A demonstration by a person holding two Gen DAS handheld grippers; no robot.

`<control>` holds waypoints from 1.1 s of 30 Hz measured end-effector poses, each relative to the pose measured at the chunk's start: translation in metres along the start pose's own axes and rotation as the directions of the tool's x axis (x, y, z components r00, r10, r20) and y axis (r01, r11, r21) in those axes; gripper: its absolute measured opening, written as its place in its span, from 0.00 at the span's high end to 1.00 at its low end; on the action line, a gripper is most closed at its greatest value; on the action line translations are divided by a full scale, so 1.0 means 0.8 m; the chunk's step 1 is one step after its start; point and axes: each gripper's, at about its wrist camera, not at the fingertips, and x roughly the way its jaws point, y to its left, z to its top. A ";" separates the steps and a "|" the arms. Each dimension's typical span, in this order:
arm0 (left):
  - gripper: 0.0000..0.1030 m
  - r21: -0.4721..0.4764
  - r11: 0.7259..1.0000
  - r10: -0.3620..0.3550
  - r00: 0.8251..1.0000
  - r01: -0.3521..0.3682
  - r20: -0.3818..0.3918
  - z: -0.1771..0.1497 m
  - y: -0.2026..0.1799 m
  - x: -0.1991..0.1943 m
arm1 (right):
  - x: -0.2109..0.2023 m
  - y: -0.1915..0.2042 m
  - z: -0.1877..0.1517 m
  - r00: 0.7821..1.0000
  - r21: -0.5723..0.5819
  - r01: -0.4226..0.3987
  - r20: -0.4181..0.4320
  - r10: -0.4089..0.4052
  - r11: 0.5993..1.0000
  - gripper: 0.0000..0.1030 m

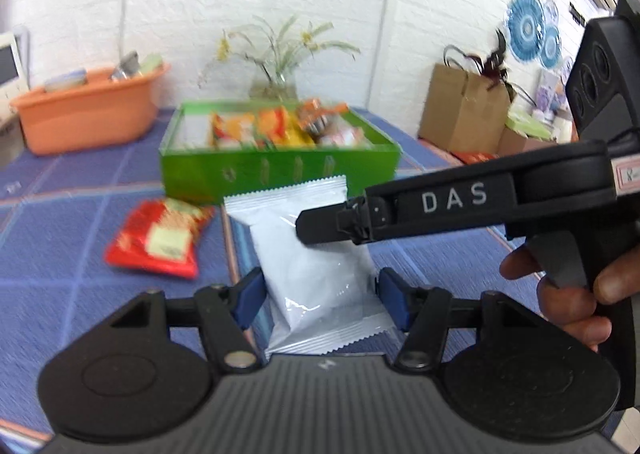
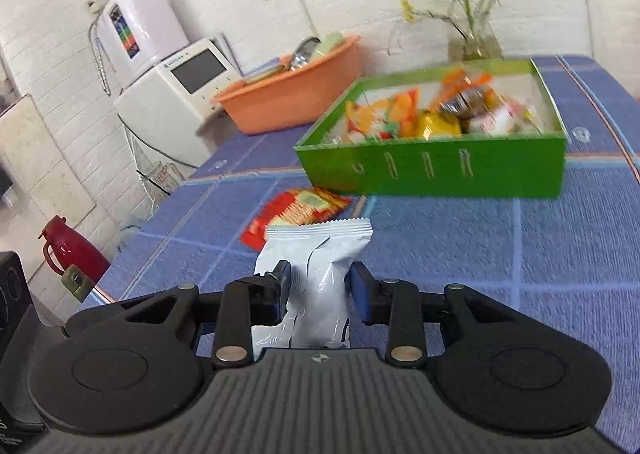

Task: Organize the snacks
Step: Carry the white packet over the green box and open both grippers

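The right gripper (image 2: 318, 290) is pinching a white snack packet (image 2: 320, 274) across its middle, jaws closed far enough to crease the foil, and is holding it upright above the blue tablecloth (image 2: 520, 274). The left gripper (image 1: 320, 296) is sitting around the lower part of the same white snack packet (image 1: 316, 254), its blue pads just beside the wrapper's edges; whether they are actually pressing it I cannot tell (the gap looks slight on both sides). This is likely a hand-over or a two-handed carry on the way to the green box (image 2: 436, 170), which is already holding several bright packets. A red snack packet (image 1: 160, 238) is lying flat on the cloth just in front of the box, waiting. The next move is probably calling for one gripper to let go cleanly, then a lift over the near wall into the open left part of the box.
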 end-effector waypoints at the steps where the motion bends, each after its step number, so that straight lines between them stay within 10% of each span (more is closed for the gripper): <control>1: 0.41 0.005 1.000 0.005 1.000 -0.005 0.014 0.008 0.005 -0.003 | 0.001 0.005 0.008 1.000 -0.012 -0.002 0.016 0.002 1.000 0.43; 16: 0.41 0.167 0.986 -0.021 0.971 -0.020 0.240 0.188 0.005 0.030 | -0.028 -0.010 0.167 0.952 -0.103 0.051 0.304 -0.017 0.993 0.43; 33: 0.41 0.165 0.983 0.059 0.991 -0.079 0.122 0.174 0.006 0.205 | 0.066 -0.131 0.141 0.959 0.055 0.085 0.268 -0.097 0.995 0.47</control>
